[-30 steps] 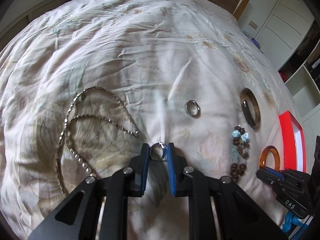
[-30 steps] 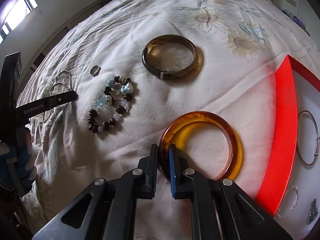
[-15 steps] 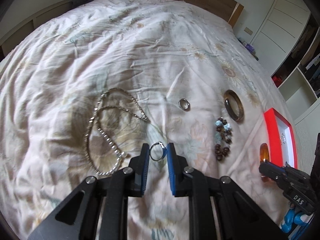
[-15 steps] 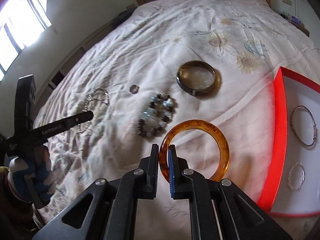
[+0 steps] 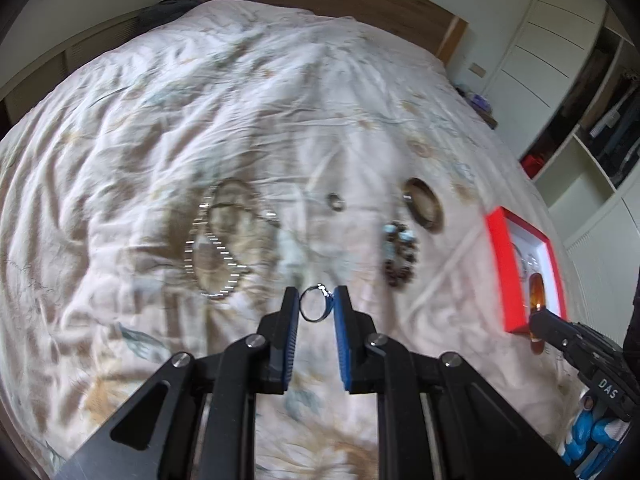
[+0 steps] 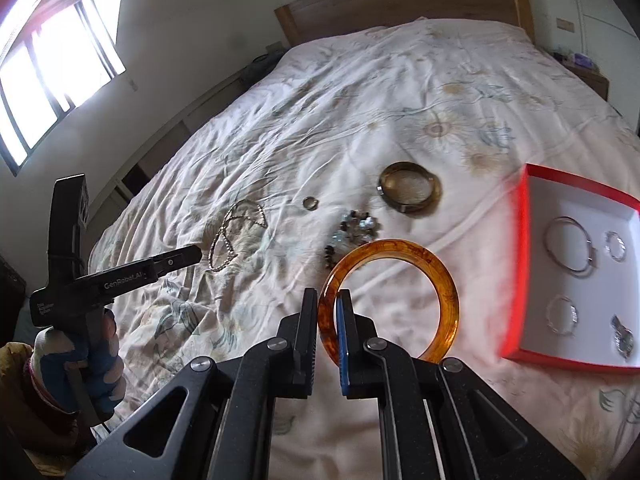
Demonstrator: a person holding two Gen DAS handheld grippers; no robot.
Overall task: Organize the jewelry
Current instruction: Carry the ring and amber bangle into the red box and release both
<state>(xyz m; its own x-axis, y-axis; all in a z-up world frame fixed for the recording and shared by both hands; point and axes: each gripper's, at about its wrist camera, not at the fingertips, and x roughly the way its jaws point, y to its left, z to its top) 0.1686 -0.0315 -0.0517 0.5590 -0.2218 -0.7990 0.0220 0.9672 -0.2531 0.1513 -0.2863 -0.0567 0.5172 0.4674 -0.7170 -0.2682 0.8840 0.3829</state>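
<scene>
My left gripper is shut on a small silver ring and holds it in the air above the bed. My right gripper is shut on the rim of an amber bangle, lifted off the bedspread. The red-rimmed white jewelry box lies to the right, holding several silver bangles and rings; it also shows in the left wrist view. On the bedspread lie a silver chain necklace, a small ring, a beaded bracelet and a dark olive bangle.
The wrinkled floral bedspread covers the whole bed, with a wooden headboard at the far end. White wardrobes and open shelves stand to the right. A window is at the left.
Both grippers have risen well above the bed with their loads. The amber bangle left the bedspread and now hangs in the right gripper nearer the red box.
</scene>
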